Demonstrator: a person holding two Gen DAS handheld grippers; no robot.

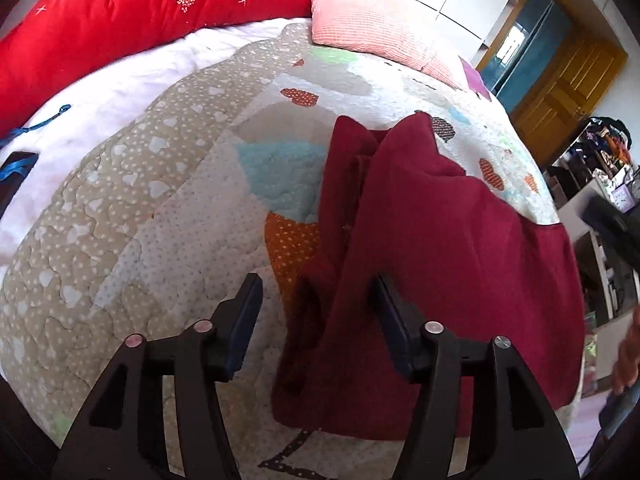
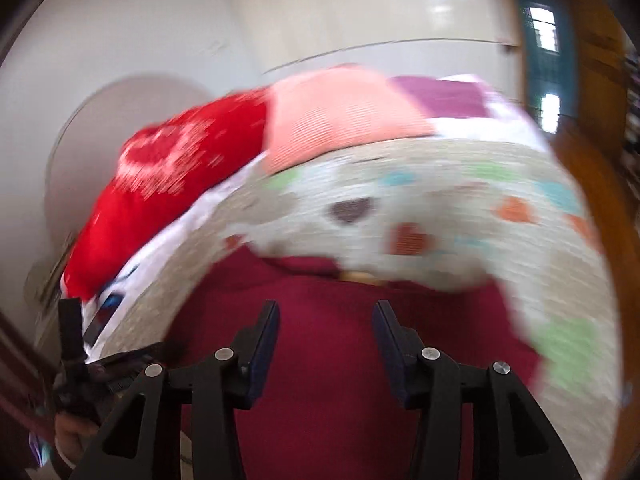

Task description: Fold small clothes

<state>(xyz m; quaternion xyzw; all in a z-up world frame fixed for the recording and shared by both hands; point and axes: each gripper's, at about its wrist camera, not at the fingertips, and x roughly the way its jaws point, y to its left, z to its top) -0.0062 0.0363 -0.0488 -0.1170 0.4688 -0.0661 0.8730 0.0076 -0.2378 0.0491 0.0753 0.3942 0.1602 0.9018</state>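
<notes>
The left hand-held gripper (image 1: 316,292) is angling down over the bed (image 1: 120,208), jaws apart and gripping nothing. The maroon garment (image 1: 440,240) is lying crumpled near the bed's right edge – the right hand-held gripper (image 2: 325,316) is hanging above it, likewise open and empty.

My left gripper (image 1: 316,292) points steeply down over the dark red garment (image 1: 440,232), its jaws parted with nothing pressed between the pads; its right finger (image 1: 394,332) lies over the cloth's edge. My right gripper (image 2: 326,320) hangs above the same garment, jaws apart and empty. In the right wrist view, my left hand (image 2: 70,436) shows low at the garment's left.
</notes>
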